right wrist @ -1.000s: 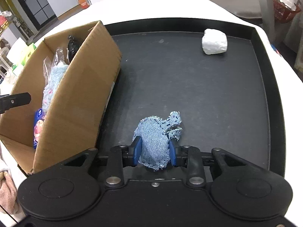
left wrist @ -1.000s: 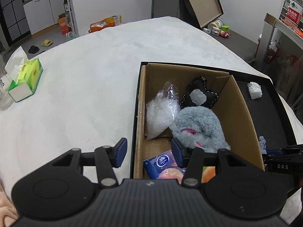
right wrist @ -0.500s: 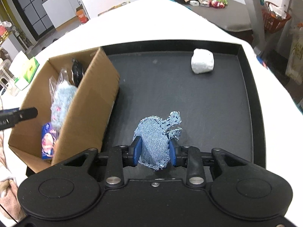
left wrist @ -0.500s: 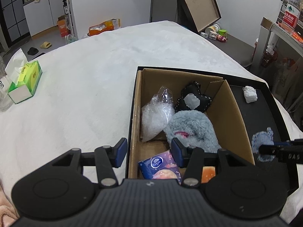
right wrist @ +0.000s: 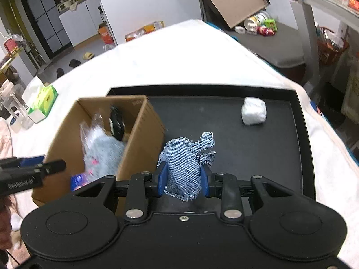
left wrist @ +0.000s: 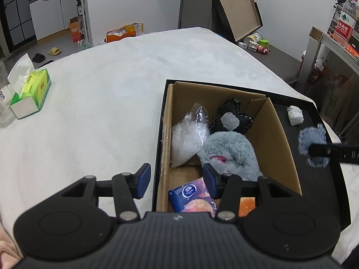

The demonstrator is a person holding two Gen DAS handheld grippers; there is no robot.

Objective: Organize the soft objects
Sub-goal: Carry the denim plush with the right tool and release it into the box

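Observation:
My right gripper is shut on a blue denim soft toy and holds it above the black tray, right of the cardboard box. The toy also shows in the left wrist view. The box holds a grey fluffy toy, a black stitched toy, a clear plastic bag and a tissue pack. My left gripper is open and empty, straddling the box's near left wall. A white soft lump lies at the tray's far right.
The tray sits on a white cloth-covered table. A green tissue box stands at the far left. A shelf with bottles stands to the right, beyond the table's edge.
My right gripper has lifted the denim toy up off the tray. The left gripper has pulled back and risen a little, still open.

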